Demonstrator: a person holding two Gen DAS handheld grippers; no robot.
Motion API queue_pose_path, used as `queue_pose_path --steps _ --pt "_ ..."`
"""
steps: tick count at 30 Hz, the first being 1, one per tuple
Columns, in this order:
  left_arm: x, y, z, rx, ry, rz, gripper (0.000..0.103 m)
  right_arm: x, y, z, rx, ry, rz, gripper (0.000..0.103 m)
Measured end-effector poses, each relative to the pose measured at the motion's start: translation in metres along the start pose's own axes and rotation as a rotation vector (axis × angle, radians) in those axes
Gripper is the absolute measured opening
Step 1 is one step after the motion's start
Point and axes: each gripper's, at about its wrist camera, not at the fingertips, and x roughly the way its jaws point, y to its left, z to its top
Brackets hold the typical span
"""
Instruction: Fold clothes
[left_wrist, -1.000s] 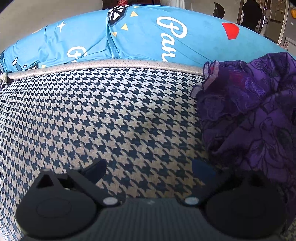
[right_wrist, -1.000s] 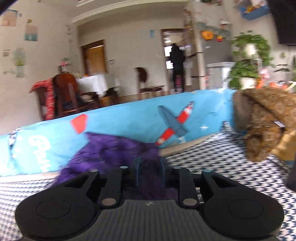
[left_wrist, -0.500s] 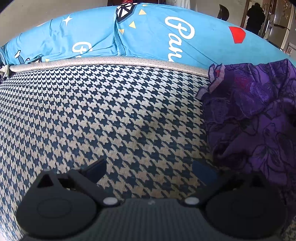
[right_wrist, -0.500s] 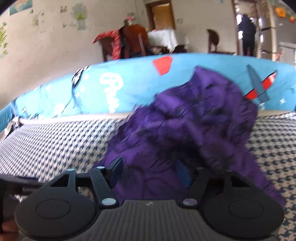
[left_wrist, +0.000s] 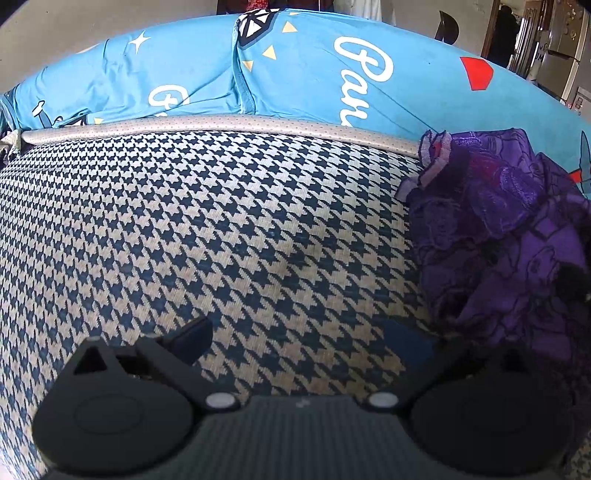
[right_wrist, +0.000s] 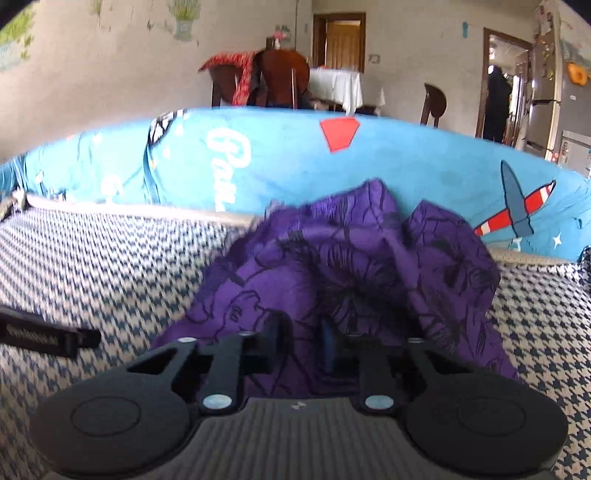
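A lived-in home is shown. A houndstooth-covered sofa seat is backed by a blue cartoon-print cover. Behind it, a dining table with a white cloth, wooden chairs, plant wall decals and a fridge are seen.

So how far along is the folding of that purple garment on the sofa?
Barely started. Nothing looks folded: the purple garment is a crumpled heap on the houndstooth seat. In hand: the right gripper has its jaws closed on the fabric. The left gripper is open and empty. Spreading flat and every fold remain.
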Motion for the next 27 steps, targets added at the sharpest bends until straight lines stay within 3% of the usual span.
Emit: queue_pose_path --steps 2,7,11,12,14,16,20,27 --pt "-0.001 0.004 0.001 -0.008 -0.003 0.007 0.103 -0.007 -0.001 0.009 0.036 -0.05 0.019 0.006" --pt "-0.002 0.013 0.003 -0.027 -0.009 0.023 0.103 -0.023 0.003 0.033 0.098 -0.146 0.122 0.004" --pt "-0.003 0.023 0.004 -0.047 -0.007 0.03 0.103 -0.021 0.015 0.038 0.061 -0.119 0.116 0.006" --pt "-0.004 0.025 0.004 -0.05 -0.007 0.03 0.103 -0.019 0.016 0.037 0.056 -0.102 0.105 0.008" --pt "-0.005 0.028 0.004 -0.052 -0.01 0.03 0.103 -0.014 0.016 0.032 0.038 -0.061 0.096 0.025" --pt "-0.007 0.031 0.005 -0.053 -0.01 0.028 0.103 -0.011 0.016 0.025 0.011 -0.033 0.092 0.036" --pt "-0.009 0.033 0.006 -0.051 -0.01 0.026 0.103 -0.017 0.023 0.007 -0.121 -0.011 0.099 0.05" --pt "-0.01 0.034 0.006 -0.049 -0.008 0.028 0.103 -0.024 0.056 -0.03 -0.451 -0.018 0.053 0.062"
